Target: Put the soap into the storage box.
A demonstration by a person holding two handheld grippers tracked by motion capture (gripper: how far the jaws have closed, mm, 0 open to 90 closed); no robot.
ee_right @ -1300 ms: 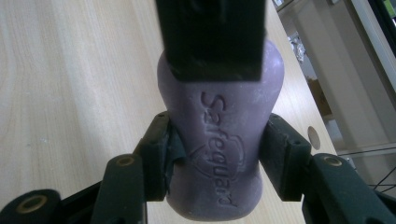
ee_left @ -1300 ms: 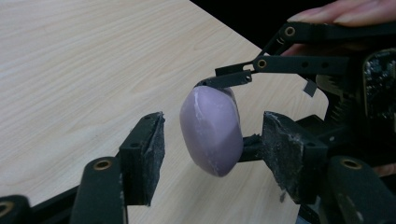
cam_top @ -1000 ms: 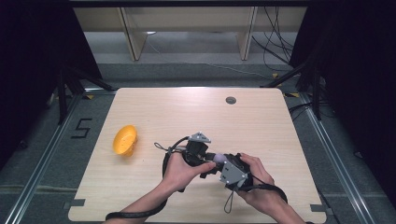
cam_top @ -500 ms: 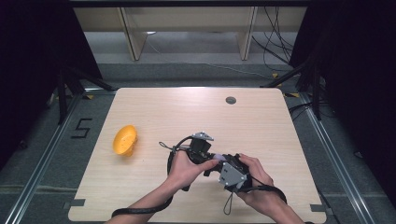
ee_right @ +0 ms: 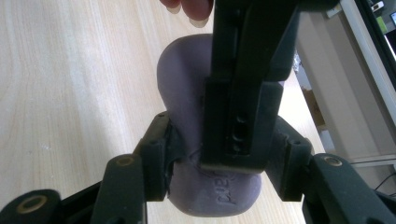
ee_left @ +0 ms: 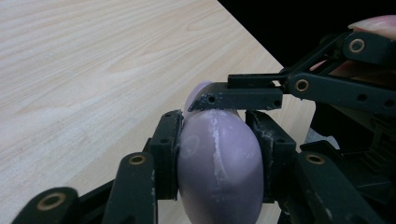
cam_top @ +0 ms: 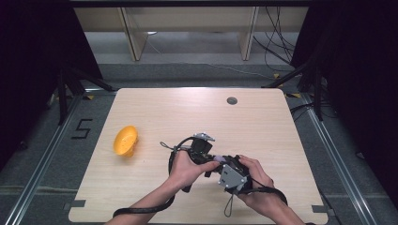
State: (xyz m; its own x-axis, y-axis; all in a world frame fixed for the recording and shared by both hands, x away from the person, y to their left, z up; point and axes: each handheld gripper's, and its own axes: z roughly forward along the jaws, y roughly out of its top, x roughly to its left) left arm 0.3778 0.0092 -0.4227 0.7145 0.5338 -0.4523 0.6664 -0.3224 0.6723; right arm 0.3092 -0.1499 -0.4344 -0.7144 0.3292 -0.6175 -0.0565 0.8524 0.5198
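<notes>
A smooth purple lump point(cam_top: 216, 159), rounded like a toy eggplant, hangs just above the wooden table point(cam_top: 155, 112) near its front middle. Both grippers clamp it from opposite sides. My left gripper point(cam_top: 210, 156) comes in from the left, and its own view has the lump point(ee_left: 219, 177) squeezed between its jaws, with the other gripper's jaw lying across the top. My right gripper point(cam_top: 221, 165) comes in from the right. Its view has the lump point(ee_right: 182, 79) wedged between its jaws too, partly hidden by the left gripper's jaw in front.
An orange bowl point(cam_top: 125, 140) lies tipped on its side at the table's left. A small dark round grommet point(cam_top: 232, 100) sits near the far edge. Cables trail from both grippers toward the front edge. Dark frame legs stand beyond the table's corners.
Both hands stay together on the purple lump. The left hand has shifted slightly toward the front edge; the bowl has not moved.
</notes>
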